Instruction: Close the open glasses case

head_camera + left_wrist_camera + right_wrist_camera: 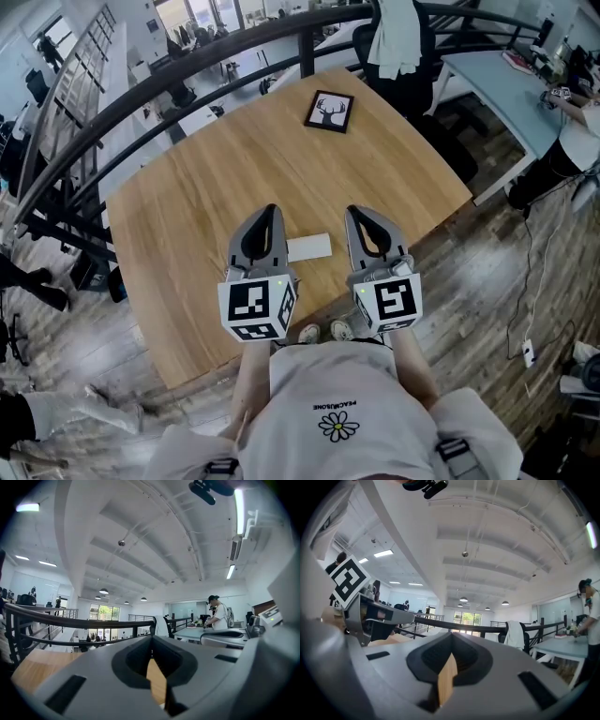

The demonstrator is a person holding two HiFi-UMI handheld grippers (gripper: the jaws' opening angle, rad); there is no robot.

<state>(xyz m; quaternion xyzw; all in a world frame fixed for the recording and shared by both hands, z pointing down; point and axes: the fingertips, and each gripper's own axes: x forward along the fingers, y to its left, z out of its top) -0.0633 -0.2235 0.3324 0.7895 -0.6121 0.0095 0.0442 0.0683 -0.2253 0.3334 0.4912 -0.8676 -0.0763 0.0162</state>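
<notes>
Left tool [271,210] first: in its own view the two jaws meet at the tips [151,637], closed on nothing, with only a sliver of wood showing through the gap behind them. The right tool [357,212] is the same, jaws together and empty [451,635]. I've got both held level, side by side, over the near half of the tabletop [206,206].

The glasses case [308,247] shows only in the head view. It's a white oblong lying on the wood, right between the two tools and a little back from their tips. From above it looks flat, and I can't tell how its lid sits.

The gripper views give me each other instead. The right one catches the left tool's marker cube [348,580] off to its left, and the left one catches the right tool's grey jaw [225,637] off to its right.

Out across the tabletop, a small framed deer picture [329,111] sits near the far edge, well apart from the case.

A dark curved railing [187,66] runs behind the tabletop. A chair draped with a white cloth [394,37] stands by it, and beside that is a pale blue desk [497,89]. A person in a cap [216,613] stands at the desk. Wood plank floor [487,253] below, and a white ceiling with strip lights [239,503] overhead.
</notes>
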